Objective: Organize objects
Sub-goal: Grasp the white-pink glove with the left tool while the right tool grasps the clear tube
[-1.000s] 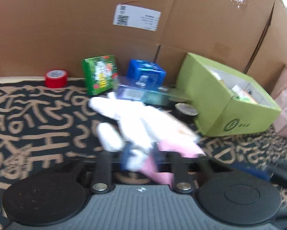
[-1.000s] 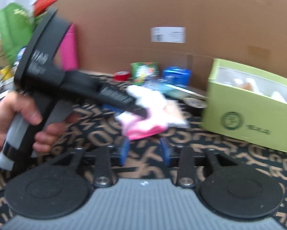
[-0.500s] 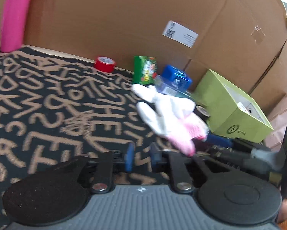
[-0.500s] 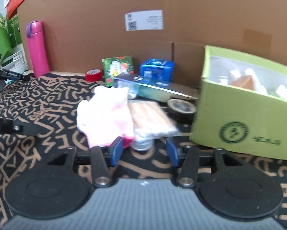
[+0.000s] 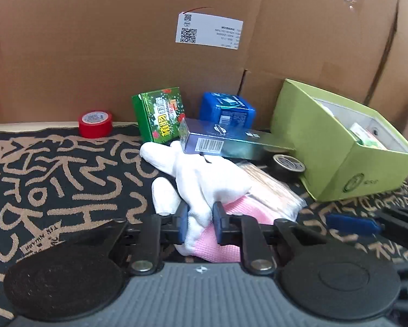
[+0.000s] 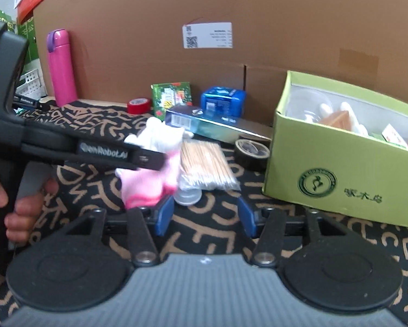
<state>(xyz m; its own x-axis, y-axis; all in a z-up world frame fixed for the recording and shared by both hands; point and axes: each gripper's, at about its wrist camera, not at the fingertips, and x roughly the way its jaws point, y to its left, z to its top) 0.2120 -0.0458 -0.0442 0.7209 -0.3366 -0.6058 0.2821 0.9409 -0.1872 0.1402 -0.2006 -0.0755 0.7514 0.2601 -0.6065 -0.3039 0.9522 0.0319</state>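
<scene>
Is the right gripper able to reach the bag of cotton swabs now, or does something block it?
Probably yes. The right gripper, its jaws opening and empty, faces the swab bag with only a small clear cap before it. The glove, pinched by the left gripper, lies beside, partly overlapping.

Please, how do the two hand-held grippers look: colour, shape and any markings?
Both look alike: the left hand-held gripper and right hand-held gripper have black linkage arms, blue finger pads, two round black discs and a ribbed grey body. Seen from the side, the left one is black with white lettering.
</scene>
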